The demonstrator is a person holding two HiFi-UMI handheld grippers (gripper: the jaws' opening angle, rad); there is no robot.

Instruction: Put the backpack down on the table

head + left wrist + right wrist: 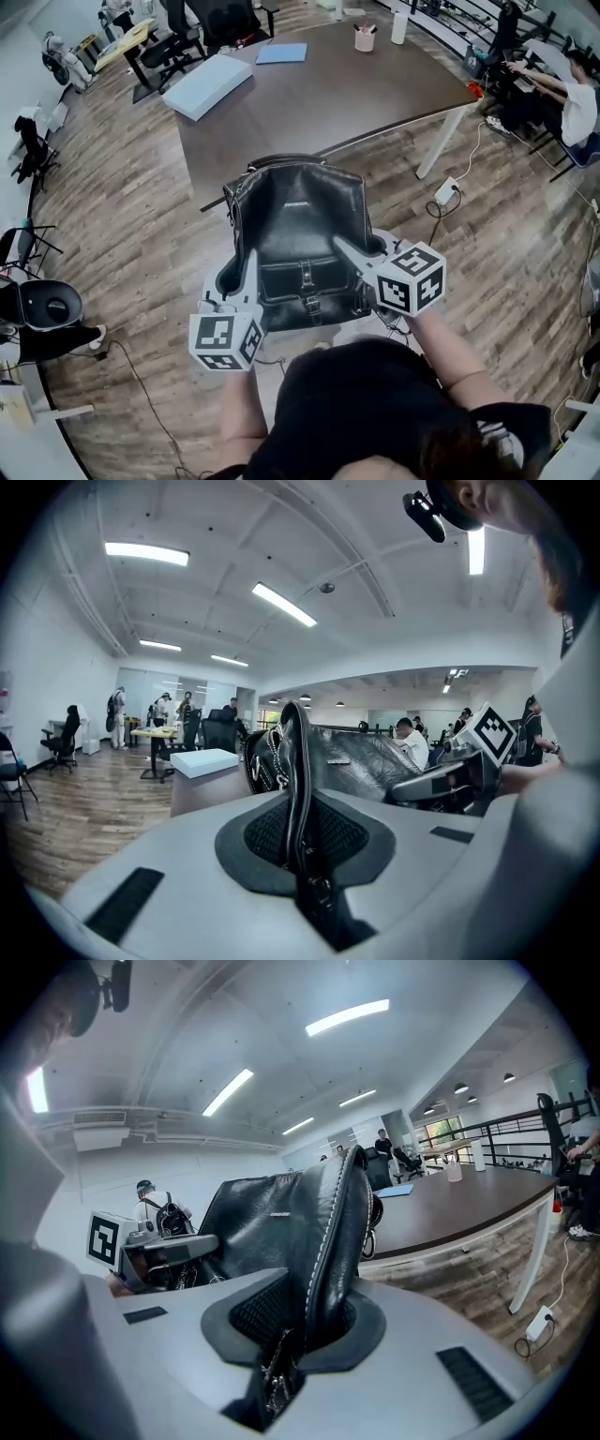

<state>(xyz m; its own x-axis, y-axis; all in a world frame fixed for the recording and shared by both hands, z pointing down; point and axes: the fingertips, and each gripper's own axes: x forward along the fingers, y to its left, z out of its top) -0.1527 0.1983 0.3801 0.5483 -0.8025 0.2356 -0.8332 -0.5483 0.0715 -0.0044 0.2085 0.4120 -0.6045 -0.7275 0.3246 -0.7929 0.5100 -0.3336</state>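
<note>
Holds a black leather backpack (298, 220) aloft, short of brown table (356, 94) at 12 o'clock; clamped by left gripper (247, 267) at 8, right gripper (349, 251) at 4. Seems floppy, weighty; best gripped by side seams.

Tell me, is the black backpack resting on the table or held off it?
Held off it. The left claw and right claw grip the backpack by its sides; it hangs over the floor, short of the table.

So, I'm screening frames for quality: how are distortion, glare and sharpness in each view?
Head view: strong fisheye bowing the floor planks; backpack sharp, evenly lit. Left gripper view: black circular vignette, ceiling lights blown out. Right gripper view: same vignette, bright ceiling strips, sheen on the backpack's leather.
</note>
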